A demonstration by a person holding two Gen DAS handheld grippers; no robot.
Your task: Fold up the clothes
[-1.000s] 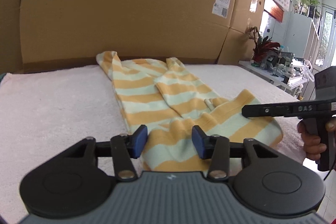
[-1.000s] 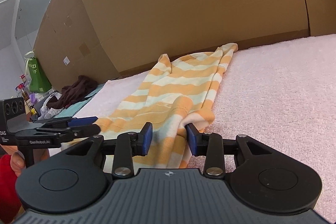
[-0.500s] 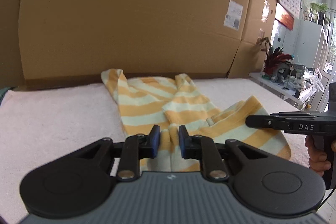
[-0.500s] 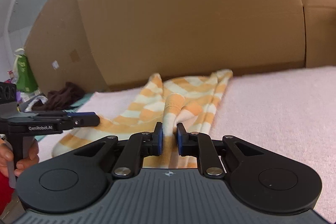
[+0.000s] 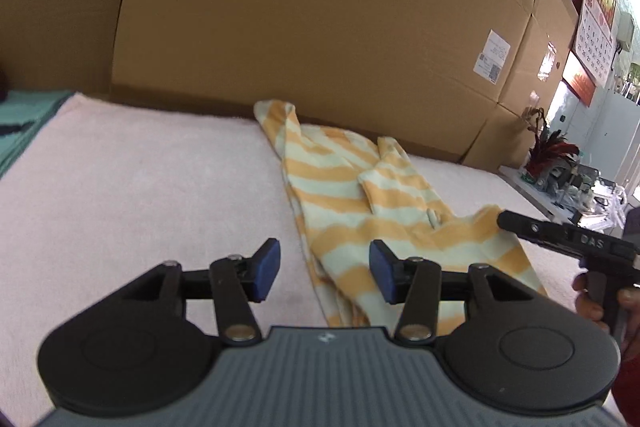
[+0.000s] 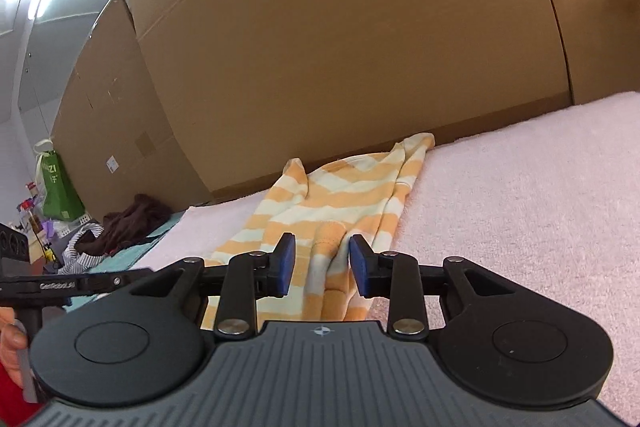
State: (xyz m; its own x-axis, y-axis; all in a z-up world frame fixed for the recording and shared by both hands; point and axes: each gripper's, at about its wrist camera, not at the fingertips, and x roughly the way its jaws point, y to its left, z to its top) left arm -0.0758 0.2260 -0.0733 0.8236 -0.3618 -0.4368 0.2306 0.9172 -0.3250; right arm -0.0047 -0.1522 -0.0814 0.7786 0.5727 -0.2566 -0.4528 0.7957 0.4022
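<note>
left gripper (image 5: pixel 324 275) and right gripper (image 6: pixel 322 263), jaws opening and gripping nothing, straddle the near hem of the striped garment (image 5: pixel 360 203), long axis running away toward the cardboard boxes (image 5: pixel 320 27).

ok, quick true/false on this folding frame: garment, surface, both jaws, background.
1. The orange-and-cream striped knit garment lies on a pink terry-cloth surface. True.
2. The left gripper is clamped shut on cloth. False: its jaws are opening, pads clear of the fabric.
3. The right gripper has garment fabric between its jaws. True; they are opening.
4. A white tiled wall stands behind the garment. False: brown cardboard boxes.
</note>
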